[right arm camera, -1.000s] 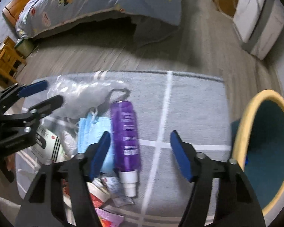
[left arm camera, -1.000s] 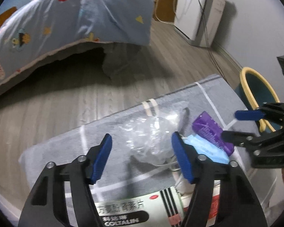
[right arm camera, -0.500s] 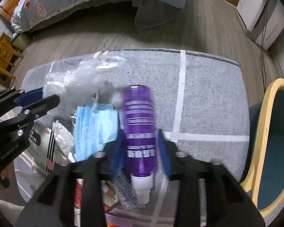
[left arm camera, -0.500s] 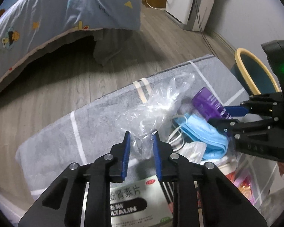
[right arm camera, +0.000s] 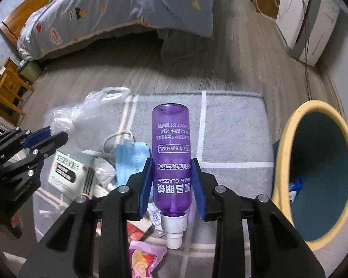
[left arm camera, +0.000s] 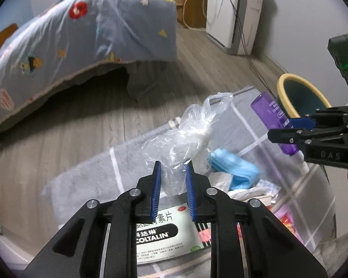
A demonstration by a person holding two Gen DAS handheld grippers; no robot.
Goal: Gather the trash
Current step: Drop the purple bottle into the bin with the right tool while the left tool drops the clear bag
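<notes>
My left gripper (left arm camera: 172,165) is shut on a clear plastic bag (left arm camera: 190,129) and holds it above the grey rug (left arm camera: 88,178). My right gripper (right arm camera: 171,164) is shut on a purple spray bottle (right arm camera: 171,153), lifted off the rug, white cap toward me. The bottle also shows in the left wrist view (left arm camera: 272,118), just in front of the yellow-rimmed teal bin (left arm camera: 299,95). In the right wrist view the bin (right arm camera: 287,162) stands to the bottle's right. A blue face mask (left arm camera: 234,168), a white medicine box (left arm camera: 164,234) and pink wrappers (right arm camera: 143,259) lie on the rug.
A bed with a blue patterned cover (left arm camera: 69,37) stands beyond the rug across wooden floor. A white appliance with cables (left arm camera: 234,11) is at the far wall. Wooden furniture (right arm camera: 7,85) is at the far left in the right wrist view.
Both grippers closed, the left on the plastic bag and the right on the purple bottle. Both have since lifted their items off the rug, the bottle now nearer the bin.
</notes>
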